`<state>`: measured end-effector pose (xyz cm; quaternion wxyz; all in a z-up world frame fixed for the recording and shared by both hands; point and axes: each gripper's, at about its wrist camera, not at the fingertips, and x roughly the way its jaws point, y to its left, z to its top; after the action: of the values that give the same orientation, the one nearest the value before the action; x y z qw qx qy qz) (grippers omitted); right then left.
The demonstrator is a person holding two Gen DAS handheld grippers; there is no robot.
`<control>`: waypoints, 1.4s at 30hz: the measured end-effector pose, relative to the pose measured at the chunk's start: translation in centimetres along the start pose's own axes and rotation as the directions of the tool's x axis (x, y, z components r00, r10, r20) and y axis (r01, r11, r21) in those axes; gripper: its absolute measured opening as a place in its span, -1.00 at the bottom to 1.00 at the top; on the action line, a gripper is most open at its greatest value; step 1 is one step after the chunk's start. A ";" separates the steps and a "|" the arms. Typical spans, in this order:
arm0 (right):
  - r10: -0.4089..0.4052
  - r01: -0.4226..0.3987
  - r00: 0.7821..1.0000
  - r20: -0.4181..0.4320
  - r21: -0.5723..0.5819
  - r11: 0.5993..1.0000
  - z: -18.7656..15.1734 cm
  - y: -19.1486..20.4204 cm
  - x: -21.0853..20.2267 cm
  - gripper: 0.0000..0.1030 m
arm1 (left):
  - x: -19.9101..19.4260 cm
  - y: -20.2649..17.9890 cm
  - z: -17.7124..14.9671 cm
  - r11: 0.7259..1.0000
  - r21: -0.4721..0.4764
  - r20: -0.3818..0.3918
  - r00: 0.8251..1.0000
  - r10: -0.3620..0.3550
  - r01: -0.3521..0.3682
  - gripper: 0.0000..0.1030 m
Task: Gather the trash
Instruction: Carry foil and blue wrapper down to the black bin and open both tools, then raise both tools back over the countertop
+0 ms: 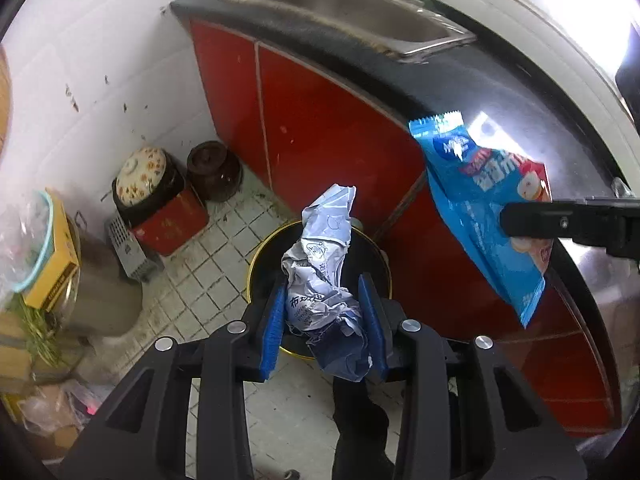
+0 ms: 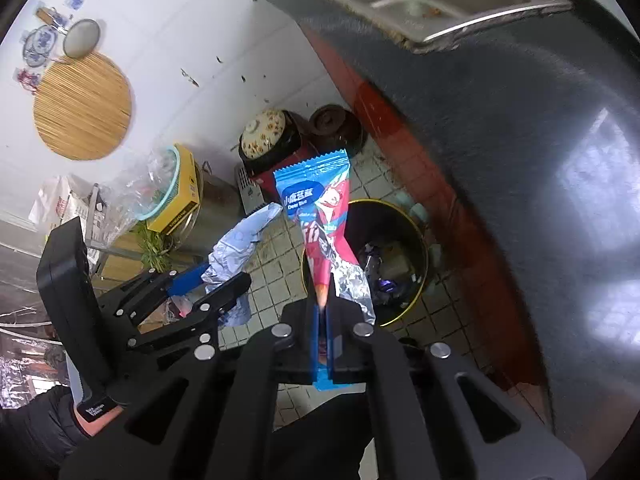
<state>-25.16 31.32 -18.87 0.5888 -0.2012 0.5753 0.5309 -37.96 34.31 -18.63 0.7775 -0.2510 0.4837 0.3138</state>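
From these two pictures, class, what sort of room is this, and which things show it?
Most likely a home kitchen: a steel sink set in a dark countertop over red cabinets, with a lidded clay pot on the tiled floor.

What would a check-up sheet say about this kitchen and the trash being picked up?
Surface: tiled floor, grimy; dark countertop.
Job's things: crumpled pale wrapper; blue snack bag; trash bin, already holding wrappers.
Clutter: lidded pots, yellow box, plastic bags.
Grippers: left hand-held gripper shut on the wrapper above the bin; right hand-held gripper shut on the snack bag.
Cables: nothing seen.
Surroundings: steel sink, red cabinets, white wall.
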 end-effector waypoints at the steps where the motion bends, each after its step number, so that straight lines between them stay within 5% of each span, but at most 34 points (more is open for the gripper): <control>1: -0.003 0.003 1.000 -0.006 -0.002 1.000 0.2 0.1 0.4 -0.93 | 0.4 0.2 0.1 1.000 -0.005 -0.006 1.000 0.000 0.000 -0.32; 7: -0.033 0.033 0.999 -0.017 -0.018 0.999 0.8 0.7 1.9 -0.93 | 2.3 1.3 0.6 1.000 -0.012 -0.013 1.000 -0.013 0.013 -0.25; 10: -0.045 0.045 0.998 -0.032 -0.022 0.999 1.2 0.8 2.5 -0.80 | 2.8 1.8 0.8 0.999 -0.036 -0.005 1.000 -0.013 0.013 0.52; 12: -0.053 0.053 0.998 -0.022 -0.012 0.999 1.2 0.5 2.3 -0.03 | 3.0 1.9 0.9 0.999 -0.047 0.008 1.000 0.001 0.000 0.60; 13: -0.054 0.054 0.999 -0.004 -0.004 0.999 1.2 0.4 1.9 0.53 | 3.1 2.0 1.0 0.999 -0.051 0.003 1.000 -0.014 0.015 0.60; 22: -0.056 0.055 0.998 0.040 0.022 0.998 1.3 -1.0 -0.5 0.57 | 2.1 1.1 0.5 0.999 -0.024 0.007 1.000 -0.025 0.025 0.60; 28: -0.089 0.079 0.988 0.125 0.082 0.993 -0.1 -4.3 -6.5 0.58 | -0.1 -2.0 1.6 0.998 0.060 0.035 0.999 -0.026 0.024 0.65; 31: -0.151 0.124 0.968 0.200 0.141 0.982 -1.8 -7.2 -11.6 0.58 | -1.1 -4.9 2.7 0.992 0.115 0.056 0.997 -0.054 0.047 0.69; 36: -0.333 0.246 0.885 0.326 0.281 0.928 -7.2 -13.3 -21.2 0.64 | -3.1 -14.5 5.3 0.954 0.273 0.109 0.982 -0.155 0.120 0.71; 42: -0.531 0.292 0.771 0.352 0.545 0.786 -16.2 -22.8 -31.5 0.65 | -4.4 -30.2 6.9 0.830 0.496 0.061 0.943 -0.327 0.256 0.73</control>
<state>-6.06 -2.92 -3.44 0.8489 -0.0400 0.4556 0.2649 -13.26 17.55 -9.19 0.8867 -0.0973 0.4452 0.0783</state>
